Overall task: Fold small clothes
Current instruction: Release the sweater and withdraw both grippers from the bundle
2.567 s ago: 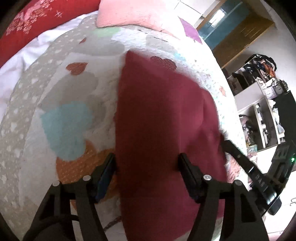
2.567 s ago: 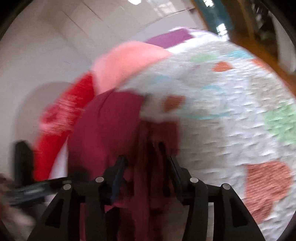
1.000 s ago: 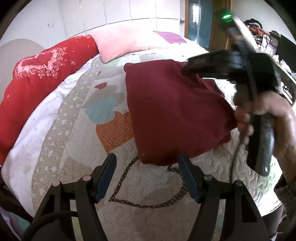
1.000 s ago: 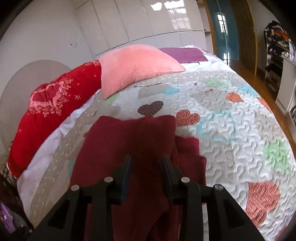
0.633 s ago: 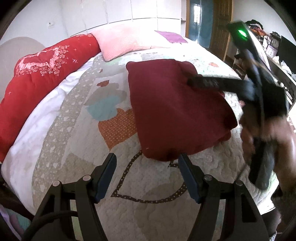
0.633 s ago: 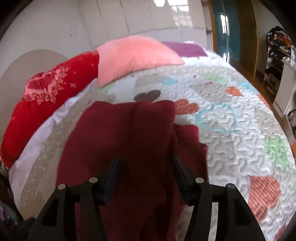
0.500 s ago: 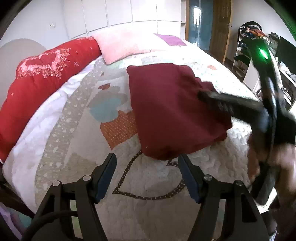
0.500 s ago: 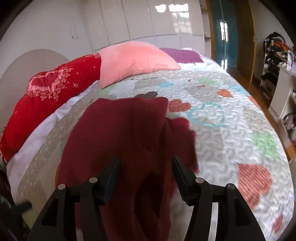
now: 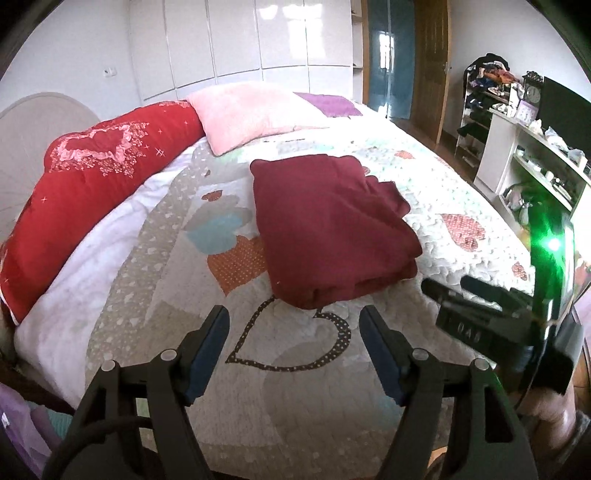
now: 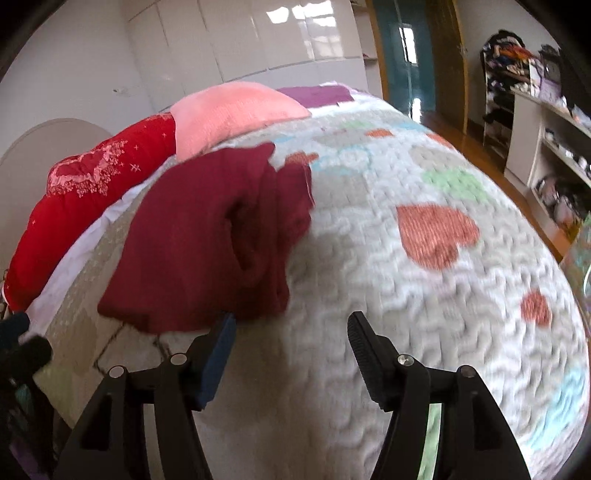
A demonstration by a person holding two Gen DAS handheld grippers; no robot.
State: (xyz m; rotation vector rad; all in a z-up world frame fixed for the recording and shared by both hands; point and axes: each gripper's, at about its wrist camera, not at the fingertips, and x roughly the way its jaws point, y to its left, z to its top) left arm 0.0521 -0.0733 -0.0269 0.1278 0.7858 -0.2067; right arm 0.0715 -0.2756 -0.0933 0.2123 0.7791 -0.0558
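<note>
A bed with a heart-patterned quilt (image 9: 332, 387) fills the room: red bolster (image 9: 92, 184) at left, pink pillow (image 9: 251, 114), shelves (image 9: 532, 162) at right. A folded maroon garment (image 9: 332, 229) lies mid-quilt, long axis running toward the pillow. Left gripper (image 9: 293, 341) and right gripper (image 10: 290, 341) hover near it, fingers apart, holding nothing.

My left gripper (image 9: 293, 325) and right gripper (image 10: 291, 332): black plastic fingers, blue pads (image 9: 207, 350), silver screws, green LED glowing.

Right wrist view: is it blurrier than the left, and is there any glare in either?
Right wrist view: motion blur smears the quilt and maroon garment. Left wrist view: sharp, though a green LED flare blooms on the right gripper; wardrobe doors reflect window glare.
</note>
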